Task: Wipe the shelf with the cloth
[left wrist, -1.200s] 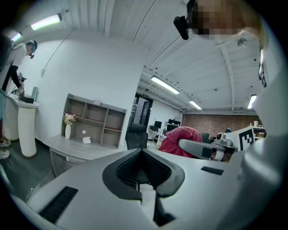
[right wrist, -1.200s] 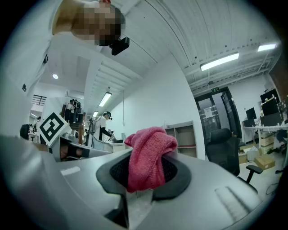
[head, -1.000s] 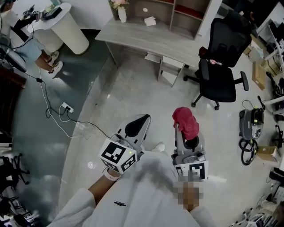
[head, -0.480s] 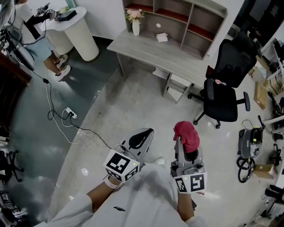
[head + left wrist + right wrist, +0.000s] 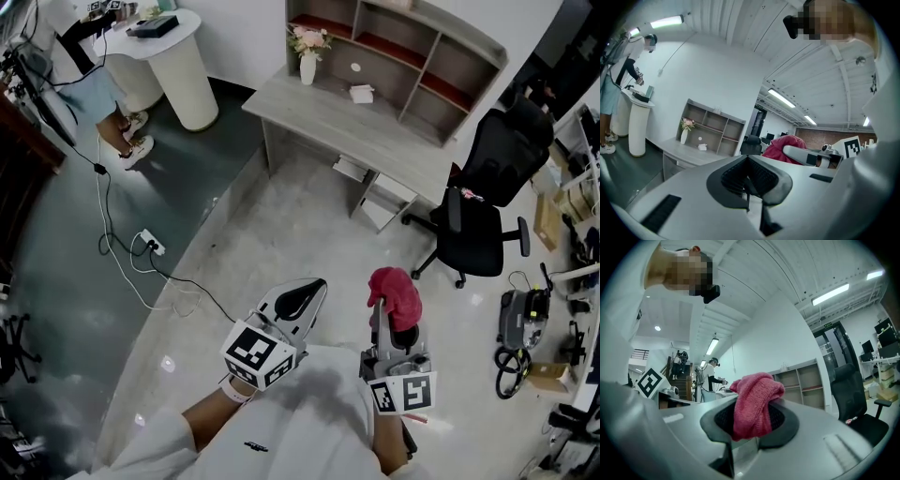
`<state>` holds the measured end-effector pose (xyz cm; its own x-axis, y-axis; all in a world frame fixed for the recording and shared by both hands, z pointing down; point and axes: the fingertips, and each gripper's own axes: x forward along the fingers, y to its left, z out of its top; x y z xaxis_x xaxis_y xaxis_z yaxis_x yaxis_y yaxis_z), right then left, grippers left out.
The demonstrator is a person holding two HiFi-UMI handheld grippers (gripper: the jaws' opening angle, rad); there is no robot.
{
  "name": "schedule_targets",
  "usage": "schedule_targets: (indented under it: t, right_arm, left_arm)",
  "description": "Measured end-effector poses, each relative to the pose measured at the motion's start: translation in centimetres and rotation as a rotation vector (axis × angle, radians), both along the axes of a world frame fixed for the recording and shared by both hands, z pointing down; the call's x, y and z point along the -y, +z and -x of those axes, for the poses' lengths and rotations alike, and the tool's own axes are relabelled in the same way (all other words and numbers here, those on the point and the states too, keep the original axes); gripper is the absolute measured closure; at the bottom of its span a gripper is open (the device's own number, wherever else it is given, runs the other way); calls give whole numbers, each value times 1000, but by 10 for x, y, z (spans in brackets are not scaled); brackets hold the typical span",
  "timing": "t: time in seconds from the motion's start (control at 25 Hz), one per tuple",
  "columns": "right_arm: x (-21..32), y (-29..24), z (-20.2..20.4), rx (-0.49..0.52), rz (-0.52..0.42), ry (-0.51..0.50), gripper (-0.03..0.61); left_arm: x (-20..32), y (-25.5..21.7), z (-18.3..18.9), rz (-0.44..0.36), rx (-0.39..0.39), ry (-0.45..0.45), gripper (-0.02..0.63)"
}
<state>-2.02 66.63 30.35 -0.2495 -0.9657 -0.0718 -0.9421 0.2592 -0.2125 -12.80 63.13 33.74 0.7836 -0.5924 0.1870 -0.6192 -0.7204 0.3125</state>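
Cloth (image 5: 396, 291) pink, knitted, bunched, clamped in right hand-held gripper (image 5: 394, 314), left hand-held gripper (image 5: 298, 298) closed on nothing

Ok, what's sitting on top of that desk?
On the desk: a vase of flowers at one end, a small white object near the middle, and the shelf unit along the back. The compartments' deeper corners are hidden from this angle.

The shelf (image 5: 394, 47) stands on the desk (image 5: 319, 112), a vase (image 5: 307, 67) at its left, a chair (image 5: 483, 220) to the right.
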Motion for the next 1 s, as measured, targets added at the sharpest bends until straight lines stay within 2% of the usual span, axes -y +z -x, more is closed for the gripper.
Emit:
schedule_targets:
  t: [0.12, 0.28, 0.6, 0.88, 1.0]
  right_arm:
    - [11, -4, 11, 49, 14, 1, 483]
    - [24, -1, 12, 1, 22, 13, 483]
    - [76, 27, -26, 49, 63, 21, 483]
    - [161, 25, -79, 45, 33, -7, 483]
    - [197, 18, -109, 46, 22, -19, 483]
  left_arm:
    - [9, 10, 16, 24, -4, -9, 611]
    - [21, 20, 14, 61, 11, 8, 612]
    - [64, 23, -29, 59, 33, 30, 612]
    - [136, 27, -73, 72, 60, -14, 612]
    - [169, 17, -103, 48, 60, -20, 612]
